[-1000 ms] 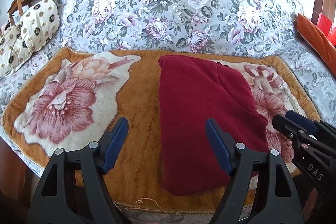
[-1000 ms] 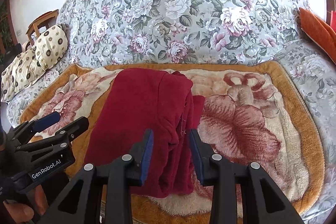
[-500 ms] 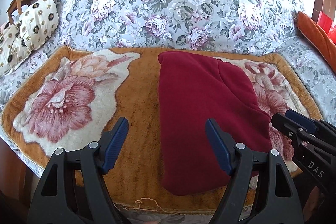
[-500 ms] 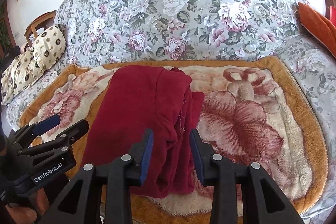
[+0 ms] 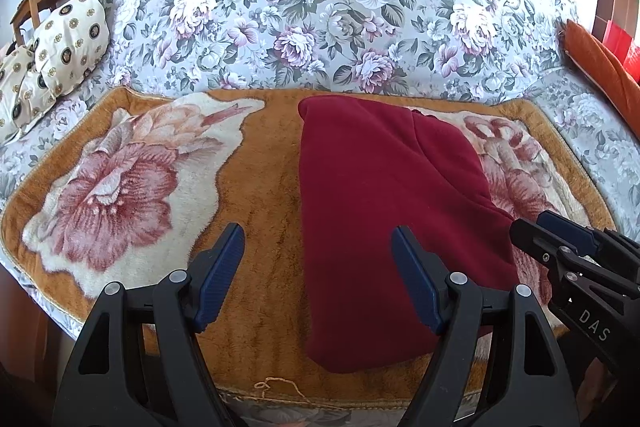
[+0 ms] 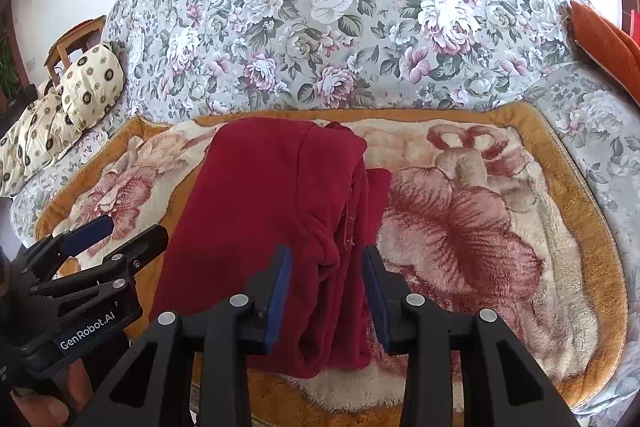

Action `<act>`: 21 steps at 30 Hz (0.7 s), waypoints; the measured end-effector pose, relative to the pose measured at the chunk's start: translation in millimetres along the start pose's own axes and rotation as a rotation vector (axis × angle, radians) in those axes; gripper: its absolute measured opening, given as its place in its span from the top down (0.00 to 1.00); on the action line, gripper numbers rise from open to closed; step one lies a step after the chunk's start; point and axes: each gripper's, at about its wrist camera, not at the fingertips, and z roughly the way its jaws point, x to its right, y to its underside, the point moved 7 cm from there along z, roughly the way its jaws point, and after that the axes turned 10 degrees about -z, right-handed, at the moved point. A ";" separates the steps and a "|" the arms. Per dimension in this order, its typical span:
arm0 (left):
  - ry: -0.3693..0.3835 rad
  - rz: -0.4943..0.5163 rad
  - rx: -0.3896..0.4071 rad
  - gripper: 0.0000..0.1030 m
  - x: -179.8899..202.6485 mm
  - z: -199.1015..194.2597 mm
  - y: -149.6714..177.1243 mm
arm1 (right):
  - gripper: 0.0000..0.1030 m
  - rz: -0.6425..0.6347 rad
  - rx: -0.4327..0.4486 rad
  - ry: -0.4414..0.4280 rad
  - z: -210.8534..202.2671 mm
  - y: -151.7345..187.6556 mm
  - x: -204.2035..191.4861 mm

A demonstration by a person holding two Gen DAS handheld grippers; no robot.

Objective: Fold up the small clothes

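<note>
Right wrist: right tongs [image 6: 326, 291] parted above folded maroon garment [image 6: 256, 219].

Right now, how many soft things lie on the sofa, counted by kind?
Dark red garment: 1
Flower-pattern blanket: 1
Cream dotted cushions: 2
Orange cushion: 1
Total: 5

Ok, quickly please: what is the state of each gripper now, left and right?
Left gripper: open wide, holding nothing, above the red garment.
Right gripper: partly open, nothing gripped; the garment's folded edge lies below its jaws.
</note>
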 end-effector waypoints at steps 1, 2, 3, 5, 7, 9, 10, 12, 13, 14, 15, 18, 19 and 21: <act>-0.001 0.000 0.000 0.26 0.1 0.0 0.1 | 0.66 0.002 -0.001 0.000 0.2 0.2 -0.2; 0.000 -0.001 0.001 0.26 0.3 0.0 0.0 | 0.66 0.002 -0.002 0.000 0.4 0.4 -0.5; 0.002 0.000 0.001 0.26 0.1 0.1 -0.3 | 0.66 0.002 -0.003 -0.001 0.7 0.5 -0.7; 0.001 0.000 0.000 0.26 0.2 0.1 -0.1 | 0.65 0.002 -0.004 0.000 0.9 0.6 -1.7; -0.002 0.004 0.002 0.26 0.8 0.5 0.0 | 0.65 0.003 -0.004 -0.002 1.0 0.5 -2.0; 0.000 0.003 0.000 0.26 0.0 0.7 -0.2 | 0.65 0.002 -0.003 0.001 0.9 0.5 -2.2; 0.001 0.003 -0.002 0.26 0.2 1.0 0.0 | 0.65 0.002 -0.003 0.001 0.9 0.4 -2.0; -0.002 0.001 0.001 0.26 0.9 0.4 -0.2 | 0.65 0.001 -0.004 0.000 1.1 0.4 -2.0; -0.003 0.000 0.002 0.26 1.0 0.5 -0.1 | 0.65 0.002 -0.004 0.001 0.9 0.4 -2.0; -0.002 0.000 0.002 0.26 0.8 0.4 -0.3 | 0.65 0.002 -0.005 0.001 0.9 0.4 -2.2; -0.002 0.001 0.002 0.26 1.0 0.8 -0.1 | 0.65 0.001 -0.006 0.001 1.3 0.6 -2.4; 0.000 0.002 0.000 0.26 0.3 0.6 -0.5 | 0.64 0.000 -0.010 -0.001 2.2 0.4 -3.2; 0.000 0.002 -0.001 0.26 0.7 1.2 -0.2 | 0.64 0.001 -0.010 -0.001 2.7 0.3 -3.7; -0.002 0.002 0.001 0.26 0.8 0.7 -0.1 | 0.64 0.000 -0.011 -0.002 3.2 -0.1 -4.1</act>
